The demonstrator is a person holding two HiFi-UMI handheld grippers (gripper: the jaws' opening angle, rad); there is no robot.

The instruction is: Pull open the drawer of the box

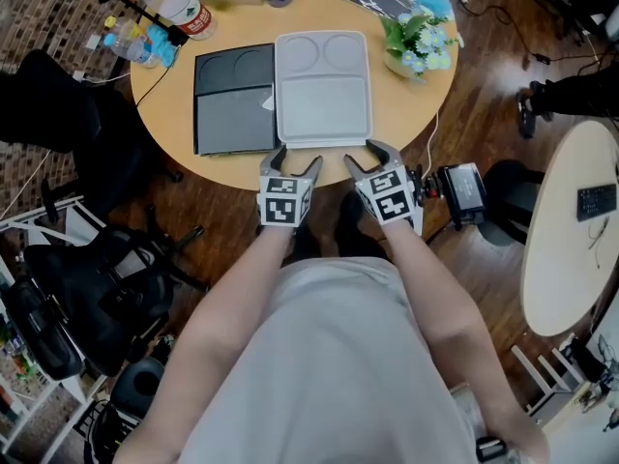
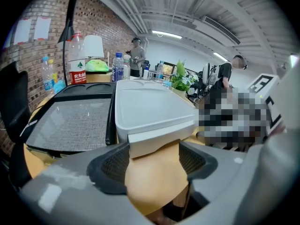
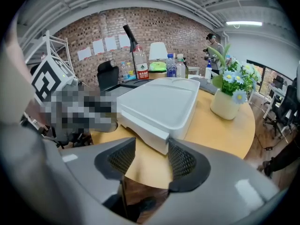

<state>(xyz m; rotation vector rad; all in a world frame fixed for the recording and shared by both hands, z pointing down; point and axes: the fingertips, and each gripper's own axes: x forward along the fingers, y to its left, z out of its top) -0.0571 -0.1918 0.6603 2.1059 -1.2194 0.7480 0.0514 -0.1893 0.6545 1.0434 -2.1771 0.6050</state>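
Reaching forward from a grey-shirted torso, both bare forearms run side by side and slightly converging toward the near edge of the round light-wood table [image 1: 416, 104], each hand carrying a grey two-jaw tool pitched downward. The left gripper [image 1: 295, 160] and the right gripper [image 1: 372, 158] sit close together at that edge, their black-and-white marker cubes facing up, and their tips angle toward the two near corners of the flat white plastic box [image 1: 322, 95]. That box lies on the table straight ahead, long side running away from the person, touching a flat black rectangular tray [image 1: 232, 100] on its left. Its drawer front [image 2: 154, 142] shows as a pale band under the lid along the near side, standing a little proud of the lid's edge. In the left gripper view the jaws stand wide apart with the drawer's near-left end between the ribbed black pads [image 2: 112, 165], and neither pad presses on it. In the right gripper view the jaws are likewise spread, with the drawer's near-right corner between them, close beside one pad. A white pot of blue and white flowers [image 1: 418, 42] stands right of the box.
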